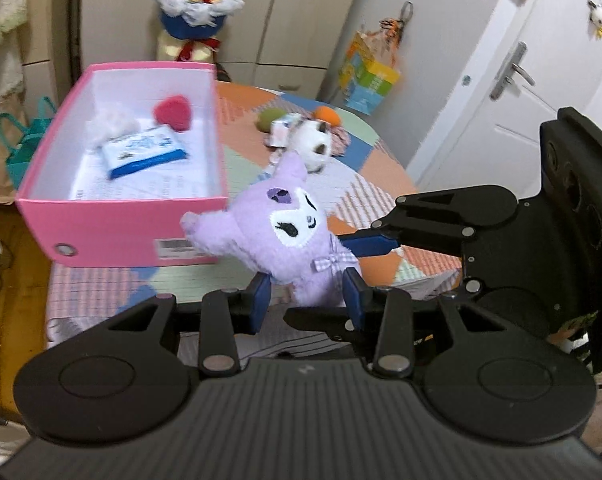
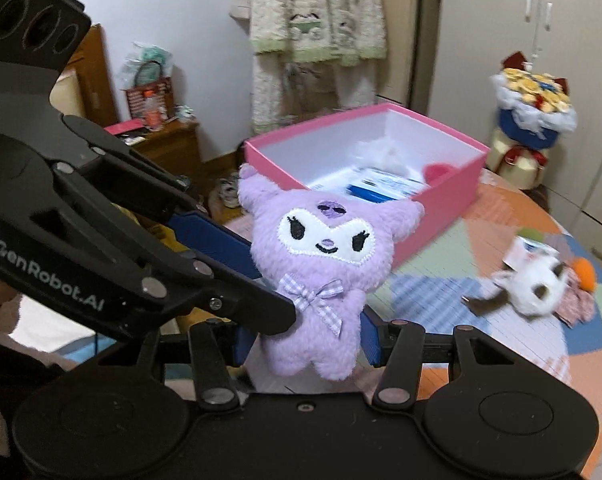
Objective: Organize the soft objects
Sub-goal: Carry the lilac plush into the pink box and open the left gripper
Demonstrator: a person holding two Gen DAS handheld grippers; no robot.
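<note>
A purple plush toy (image 1: 285, 236) with a white face and a checked bow hangs in the air above the table. My left gripper (image 1: 307, 300) has its blue pads either side of the plush's lower body. My right gripper (image 2: 305, 344) also brackets the plush (image 2: 321, 276) at its legs, and it reaches in from the right in the left wrist view. Both grippers press on the plush. An open pink box (image 1: 113, 232) stands just beyond; inside lie a red heart plush (image 1: 173, 114), a white fluffy thing (image 1: 109, 122) and a blue-and-white pack (image 1: 145, 152).
On the patchwork table cloth (image 1: 365, 196) lie a white-and-brown plush (image 1: 315, 146), a green ball (image 1: 271, 120), an orange ball (image 1: 327, 115) and a patterned cloth piece (image 2: 577, 304). A bouquet (image 1: 197, 4) stands behind the box. A door (image 1: 521, 80) is at the right.
</note>
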